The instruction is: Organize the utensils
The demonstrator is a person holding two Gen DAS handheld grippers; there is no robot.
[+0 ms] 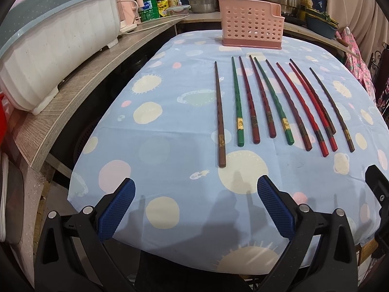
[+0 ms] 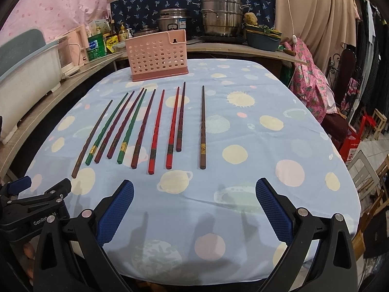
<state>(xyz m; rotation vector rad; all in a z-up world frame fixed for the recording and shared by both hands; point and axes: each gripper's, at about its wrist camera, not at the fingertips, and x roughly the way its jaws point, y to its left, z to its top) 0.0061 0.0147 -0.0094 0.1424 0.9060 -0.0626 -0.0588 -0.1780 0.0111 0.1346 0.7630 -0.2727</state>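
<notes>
- The job looks like it is at the very start: all the chopsticks (image 1: 267,104) lie in a row on the surface (image 1: 170,146), and none can be seen in the pink basket (image 1: 251,23)
- The left hand-held gripper (image 1: 195,205) is wide open and holds nothing
- The right hand-held gripper (image 2: 194,205) is wide open too, and it holds nothing
- Both hang over the near edge of the surface, and they touch no chopstick
- The chopsticks are ahead of both, thick ends near and thin tips pointing to the basket
- The basket stands upright at the far side, just past the tips
- The brown chopstick (image 1: 220,119) on the left end lies nearest the left one
- The brown chopstick (image 2: 203,129) on the right end lies a bit apart from the rest, in front of the right one
- The next move is likely to reach forward, go low, and pinch one thin stick
- The sticks lie flat, so the pinch must be careful
</notes>
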